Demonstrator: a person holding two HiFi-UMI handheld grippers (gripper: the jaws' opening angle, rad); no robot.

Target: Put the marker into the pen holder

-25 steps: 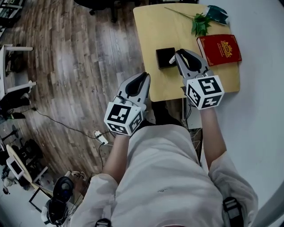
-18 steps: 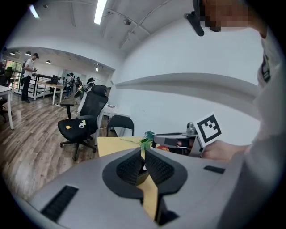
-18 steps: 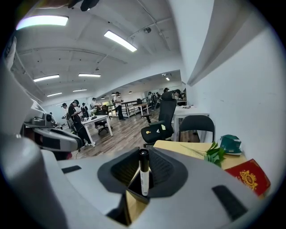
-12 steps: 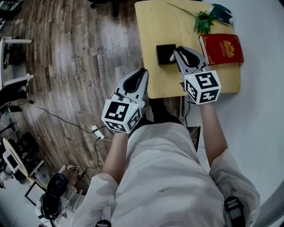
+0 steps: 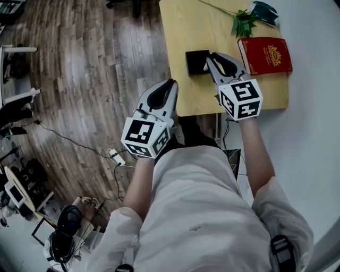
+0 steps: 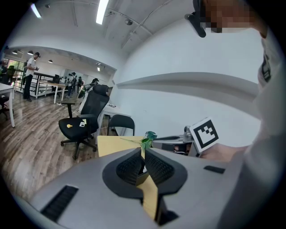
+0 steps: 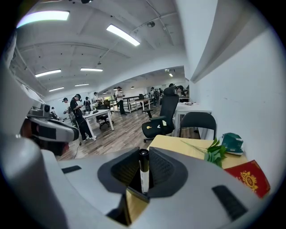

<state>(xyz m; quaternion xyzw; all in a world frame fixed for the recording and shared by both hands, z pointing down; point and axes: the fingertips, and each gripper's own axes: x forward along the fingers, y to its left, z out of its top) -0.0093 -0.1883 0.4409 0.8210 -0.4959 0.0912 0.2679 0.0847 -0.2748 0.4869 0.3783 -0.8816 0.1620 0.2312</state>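
Observation:
A black square pen holder (image 5: 196, 62) stands on the yellow table (image 5: 186, 26) near its left edge. My right gripper (image 5: 208, 59) sits just right of the holder and touches its side in the head view. It is shut on a marker (image 7: 144, 172) with a black cap and white body, held upright between the pads. The marker's white end (image 5: 205, 68) shows at the holder's right rim. The holder's dark rim (image 7: 135, 192) lies below the jaws. My left gripper (image 5: 170, 86) hangs over the floor left of the table, jaws together and holding nothing (image 6: 144, 161).
A red book (image 5: 264, 54) lies on the table right of my right gripper. A green plant sprig (image 5: 243, 24) and a teal object (image 5: 261, 13) sit at the far end. Office chairs (image 7: 161, 118) stand beyond the table. Cables (image 5: 114, 156) run over the wooden floor.
My right gripper with the marker has edged slightly left, closer to the pen holder. The left gripper has drifted a little forward.

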